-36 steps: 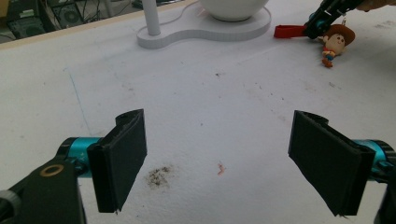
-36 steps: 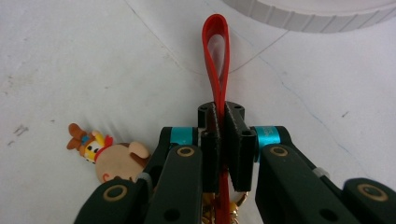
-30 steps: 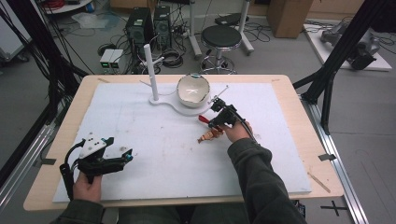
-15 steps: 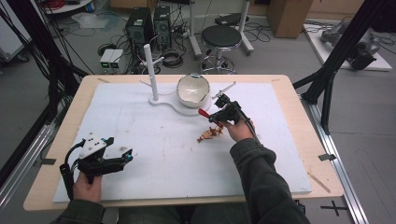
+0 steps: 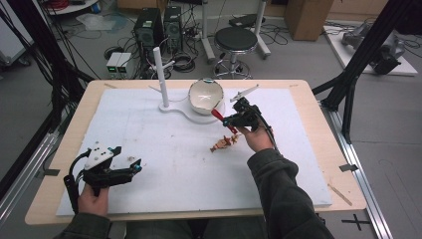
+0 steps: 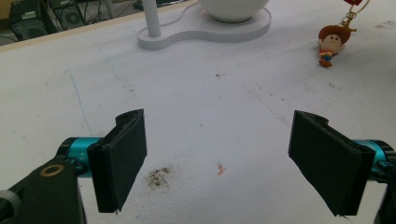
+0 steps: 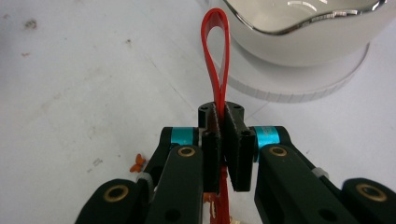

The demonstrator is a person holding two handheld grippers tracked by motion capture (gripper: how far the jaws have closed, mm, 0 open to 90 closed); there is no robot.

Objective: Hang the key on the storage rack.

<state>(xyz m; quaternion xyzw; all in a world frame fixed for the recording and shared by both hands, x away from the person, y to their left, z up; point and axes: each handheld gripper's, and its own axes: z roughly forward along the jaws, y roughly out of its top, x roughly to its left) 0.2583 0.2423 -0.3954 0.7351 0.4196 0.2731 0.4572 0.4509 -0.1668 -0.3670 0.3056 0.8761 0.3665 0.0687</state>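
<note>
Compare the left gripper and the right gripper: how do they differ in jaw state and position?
The left gripper has its jaws wide apart with nothing between them; the right gripper has its jaws shut on a red strap. The left gripper is at the near left of the table, away from the objects; the right gripper is beside the white bowl, with a small figure keychain under it. Both have black jaws and are hand-held.

looks like a lab or robotics workshop: bare grey floor [image 5: 298, 59] strewn with cables [image 5: 189, 62], two pc towers [image 5: 159, 22] standing behind a plywood table [image 5: 318, 129] topped with a white sheet [image 5: 149, 129]. black frame struts [image 5: 366, 55] rising on both sides, a round stool [image 5: 236, 40] beyond the table, a cardboard box [image 5: 303, 17] farther back.
</note>
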